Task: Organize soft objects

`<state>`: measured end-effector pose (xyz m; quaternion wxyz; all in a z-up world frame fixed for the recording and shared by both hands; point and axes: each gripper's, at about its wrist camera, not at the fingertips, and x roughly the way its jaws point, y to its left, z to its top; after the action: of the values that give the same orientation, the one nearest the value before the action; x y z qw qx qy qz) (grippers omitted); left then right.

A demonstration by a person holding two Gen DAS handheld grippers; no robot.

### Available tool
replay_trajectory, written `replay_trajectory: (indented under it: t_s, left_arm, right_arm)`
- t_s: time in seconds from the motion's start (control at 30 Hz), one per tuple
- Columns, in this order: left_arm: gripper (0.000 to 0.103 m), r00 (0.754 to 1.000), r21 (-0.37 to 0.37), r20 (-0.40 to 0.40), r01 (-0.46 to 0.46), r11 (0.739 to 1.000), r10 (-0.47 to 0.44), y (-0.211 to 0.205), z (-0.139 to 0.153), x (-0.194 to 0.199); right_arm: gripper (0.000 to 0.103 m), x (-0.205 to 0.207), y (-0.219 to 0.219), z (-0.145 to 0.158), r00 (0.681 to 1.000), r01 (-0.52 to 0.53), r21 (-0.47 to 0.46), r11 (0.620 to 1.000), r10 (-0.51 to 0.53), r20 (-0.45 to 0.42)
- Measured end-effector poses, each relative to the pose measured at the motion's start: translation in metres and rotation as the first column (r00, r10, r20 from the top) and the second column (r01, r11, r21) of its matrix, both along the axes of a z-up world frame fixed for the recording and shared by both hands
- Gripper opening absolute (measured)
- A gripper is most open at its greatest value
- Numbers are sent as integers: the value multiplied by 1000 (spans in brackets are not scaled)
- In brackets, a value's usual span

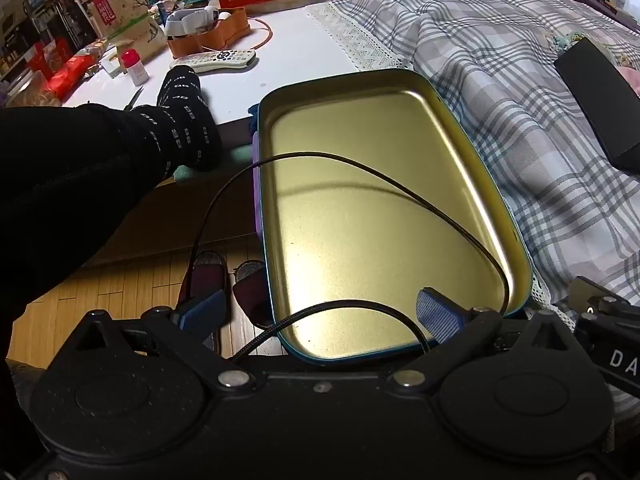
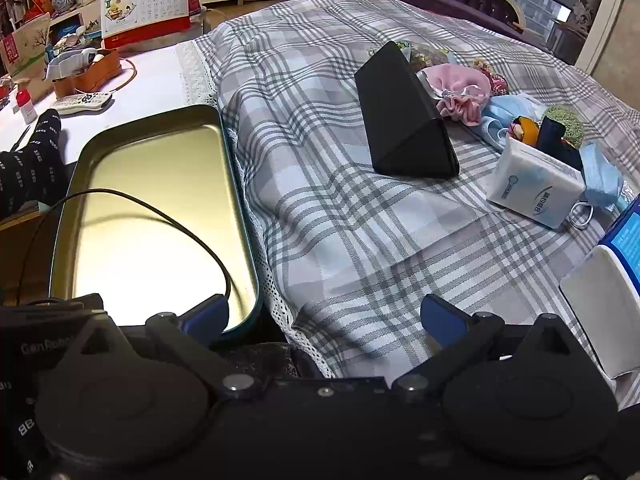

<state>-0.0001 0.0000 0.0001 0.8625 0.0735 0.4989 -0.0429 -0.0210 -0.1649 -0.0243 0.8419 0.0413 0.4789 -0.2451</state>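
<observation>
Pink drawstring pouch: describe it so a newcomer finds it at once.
On the grey plaid cloth, look behind the black triangular case. The pink velvety drawstring pouch lies against its far side, gathered mouth ruffled; the pale blue face masks beside it are flat.

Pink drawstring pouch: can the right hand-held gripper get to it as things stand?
Probably yes. The right hand-held gripper is open and empty, and bare plaid cloth lies ahead. The pink drawstring pouch sits just behind the black triangular case, so it should go around the case's right side.

A black cable [image 1: 384,176] loops across the bare tin tray [image 1: 460,128], hindering entry.
</observation>
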Motion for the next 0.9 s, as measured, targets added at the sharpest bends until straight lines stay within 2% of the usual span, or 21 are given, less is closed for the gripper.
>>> replay_trajectory:
  t_s: [0.9]
  left_arm:
    - [98,1000,-3,-9,-3,1000,3,-4,-1,-1]
  right_arm:
    - [102,-1,1,-1,1000,0,-8,1000,0,1]
